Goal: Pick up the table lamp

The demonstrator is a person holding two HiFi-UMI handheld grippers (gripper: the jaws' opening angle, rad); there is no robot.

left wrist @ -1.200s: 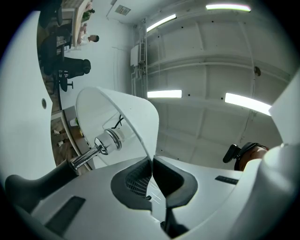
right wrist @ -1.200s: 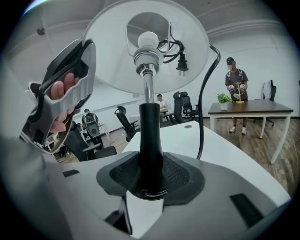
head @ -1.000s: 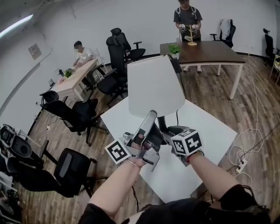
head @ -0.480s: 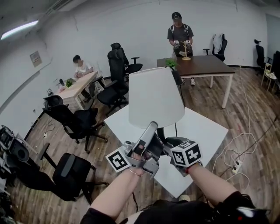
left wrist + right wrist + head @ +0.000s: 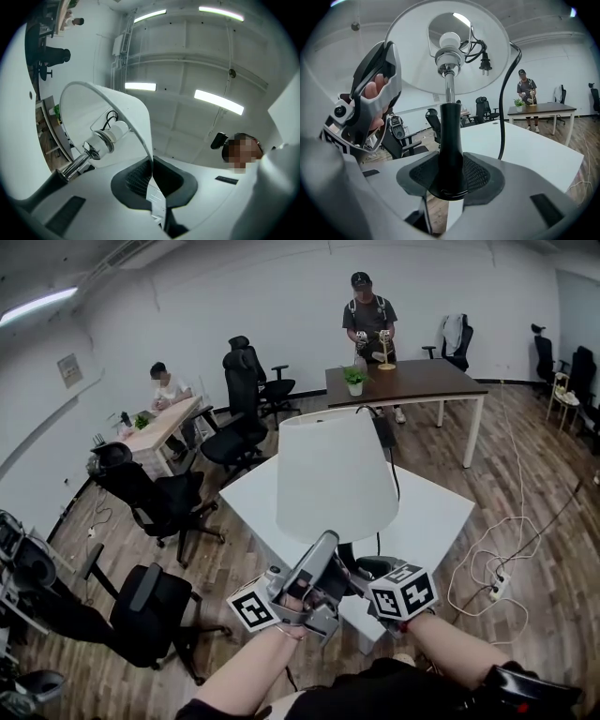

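Lower centre of head view: both grippers hold the table lamp (image 5: pixel 335 479) aloft, just in front of the person. Left gripper (image 5: pixel 151 177): jaws together, pinching the thin lower rim of the white lampshade (image 5: pixel 112 105). Right gripper (image 5: pixel 451 177): jaws clamped on the black stem (image 5: pixel 451 136), just beside the left gripper. The bulb (image 5: pixel 450 41) sits inside the shade; the black cord (image 5: pixel 502 108) hangs at the right, its plug (image 5: pixel 483 60) tucked up under the shade. Behind the lamp, mid-frame: white table (image 5: pixel 436 512). Left of it: black office chairs (image 5: pixel 155 498). Upper frame: brown desk (image 5: pixel 422 381) with a potted plant (image 5: pixel 354 379), a standing person (image 5: pixel 367 315) behind it, and a seated person (image 5: pixel 167 388) at upper left.
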